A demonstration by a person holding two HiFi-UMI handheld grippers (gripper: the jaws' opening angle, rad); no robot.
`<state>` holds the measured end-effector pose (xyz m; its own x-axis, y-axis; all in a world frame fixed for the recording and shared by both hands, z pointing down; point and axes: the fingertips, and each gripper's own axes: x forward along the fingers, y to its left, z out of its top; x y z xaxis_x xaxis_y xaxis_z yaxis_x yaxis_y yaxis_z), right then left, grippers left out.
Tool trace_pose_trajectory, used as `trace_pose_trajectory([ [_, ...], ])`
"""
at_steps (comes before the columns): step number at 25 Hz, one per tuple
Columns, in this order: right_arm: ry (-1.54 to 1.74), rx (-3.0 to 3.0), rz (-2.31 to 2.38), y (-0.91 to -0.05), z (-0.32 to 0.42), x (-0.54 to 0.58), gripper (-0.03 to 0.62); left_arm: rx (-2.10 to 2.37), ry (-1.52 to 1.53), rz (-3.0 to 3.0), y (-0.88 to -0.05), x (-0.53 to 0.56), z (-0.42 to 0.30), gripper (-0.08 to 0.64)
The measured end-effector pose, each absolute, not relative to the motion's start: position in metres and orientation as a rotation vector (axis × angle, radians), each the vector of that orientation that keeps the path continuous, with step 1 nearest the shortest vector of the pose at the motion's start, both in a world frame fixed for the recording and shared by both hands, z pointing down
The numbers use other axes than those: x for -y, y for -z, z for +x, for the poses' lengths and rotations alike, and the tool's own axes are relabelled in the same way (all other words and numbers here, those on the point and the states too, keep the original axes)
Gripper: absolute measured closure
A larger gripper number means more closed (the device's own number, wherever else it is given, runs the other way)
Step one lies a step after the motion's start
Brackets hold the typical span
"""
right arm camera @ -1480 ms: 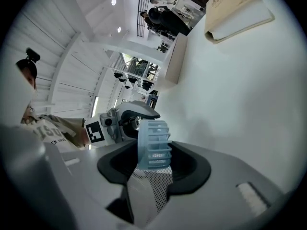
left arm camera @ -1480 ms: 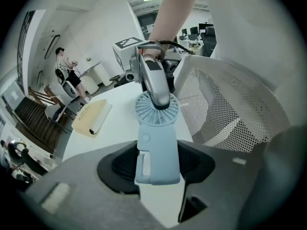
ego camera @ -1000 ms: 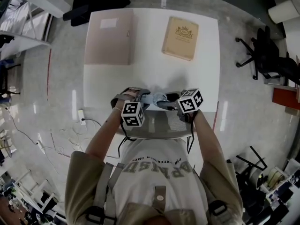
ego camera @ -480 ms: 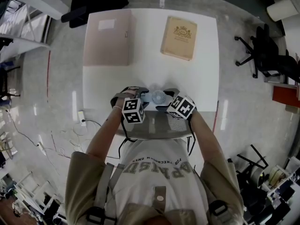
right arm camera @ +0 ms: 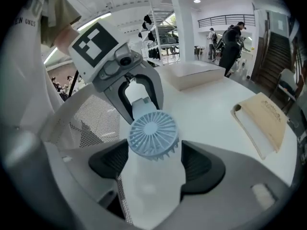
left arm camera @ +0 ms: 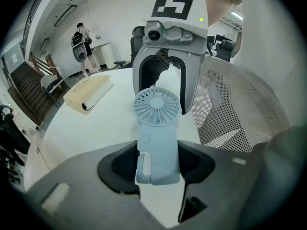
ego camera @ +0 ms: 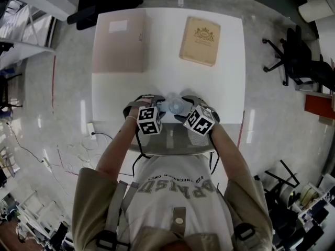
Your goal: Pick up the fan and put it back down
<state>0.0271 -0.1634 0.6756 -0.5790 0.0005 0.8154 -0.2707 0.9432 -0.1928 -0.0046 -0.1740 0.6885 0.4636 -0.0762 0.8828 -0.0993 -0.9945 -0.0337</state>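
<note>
- Left gripper (left arm camera: pixel 158 164): jaws closed on the handle of the fan (left arm camera: pixel 157 128), with the pads pressing both sides of it. In the left gripper view the round grille sticks out past the fingertips.
- Right gripper (right arm camera: pixel 154 162): jaws have just been opening and now stand wide. The fan's grilled head sits between them, and I see a gap between it and the pads, so there is no grip on this side.
- The two grippers face each other over the near edge of the white table (ego camera: pixel 220 88), left one on the left, right one on the right, with the fan between them.
- The fan is small, pale blue and handheld. I cannot tell whether it touches the tabletop.
- A tan book (ego camera: pixel 200 34) lies flat at the far right of the table, well apart from the fan.
- A pale pinkish folder (ego camera: pixel 121 42) lies flat at the far left.
- A grey mesh chair back (ego camera: pixel 175 140) sits just near of the table edge, under my forearms.
</note>
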Motion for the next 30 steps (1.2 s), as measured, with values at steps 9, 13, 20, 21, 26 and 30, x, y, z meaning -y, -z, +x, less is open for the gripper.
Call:
trace_pose_trajectory([
  [9,-0.308,2.108,0.144,-0.69,0.028,0.16,0.276,0.13,-1.672,2.64,-0.703,0.176,-0.005,0.336],
  [13,-0.316,2.086,0.121,-0.694,0.03,0.161,0.278,0.115,-1.668,2.618,-0.707,0.175,-0.003,0.334],
  [20,-0.329,2.05,0.088,-0.7,0.028,0.165,0.282,0.15,-1.731,2.586,-0.716,0.178,-0.005,0.33],
  [21,-0.329,2.046,0.084,-0.701,0.028,0.165,0.282,0.152,-1.736,2.586,-0.716,0.179,-0.005,0.33],
  [26,-0.329,2.015,0.055,-0.707,0.031,0.163,0.285,0.156,-1.749,2.59,-0.717,0.177,-0.004,0.328],
  [30,-0.353,2.006,0.042,-0.707,0.031,0.164,0.285,0.158,-1.733,2.595,-0.716,0.178,-0.005,0.327],
])
